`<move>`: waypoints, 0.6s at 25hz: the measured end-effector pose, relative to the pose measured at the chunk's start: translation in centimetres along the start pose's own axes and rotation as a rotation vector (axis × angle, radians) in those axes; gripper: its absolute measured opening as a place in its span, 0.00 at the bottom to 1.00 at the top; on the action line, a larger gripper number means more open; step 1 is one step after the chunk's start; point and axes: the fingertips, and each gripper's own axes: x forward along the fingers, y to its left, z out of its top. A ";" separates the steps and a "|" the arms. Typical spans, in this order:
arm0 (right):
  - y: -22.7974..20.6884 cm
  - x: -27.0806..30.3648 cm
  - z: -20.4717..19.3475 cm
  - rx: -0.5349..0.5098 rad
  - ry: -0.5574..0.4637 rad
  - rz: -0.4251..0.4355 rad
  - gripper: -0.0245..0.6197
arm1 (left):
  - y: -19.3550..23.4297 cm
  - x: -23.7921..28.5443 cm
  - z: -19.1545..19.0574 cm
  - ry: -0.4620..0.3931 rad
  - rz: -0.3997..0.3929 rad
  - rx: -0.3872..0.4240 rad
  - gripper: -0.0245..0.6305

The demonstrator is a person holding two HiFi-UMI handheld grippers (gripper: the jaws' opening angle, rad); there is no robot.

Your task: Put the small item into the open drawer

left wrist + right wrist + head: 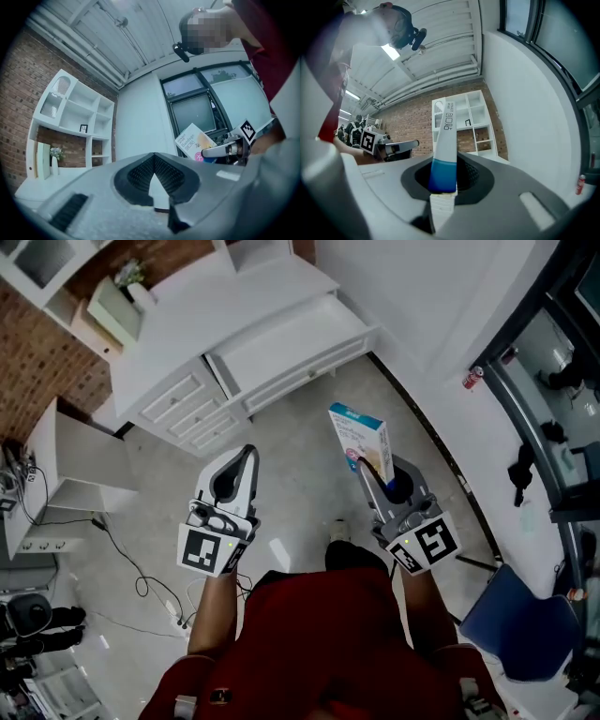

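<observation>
My right gripper [373, 472] is shut on a small white and blue bandage box [362, 440], holding it upright above the grey floor. In the right gripper view the box [446, 140] stands edge-on between the jaws. My left gripper [245, 459] hangs to its left, shut with nothing in it, its ribbed pads [161, 171] meeting at the tip. Across the floor stands the white desk [216, 310], and its wide drawer [300, 345] is pulled out and open. The left gripper view also catches the box [193, 140] in the right gripper [220, 150].
A bank of small shut drawers [183, 401] sits left of the open one. A white side cabinet [80, 460] and floor cables [141, 587] lie at the left. A blue chair [517, 624] is at the lower right, a red can [473, 378] on the sill.
</observation>
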 end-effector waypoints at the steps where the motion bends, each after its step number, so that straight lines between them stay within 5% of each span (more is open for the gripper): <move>1: -1.3 0.4 0.3 -0.003 0.002 0.019 0.14 | 0.0 1.4 0.0 0.003 0.007 0.004 0.04; 15: -12.1 8.7 0.9 -0.054 0.026 0.107 0.14 | 4.0 12.3 -1.6 0.001 0.068 0.038 0.04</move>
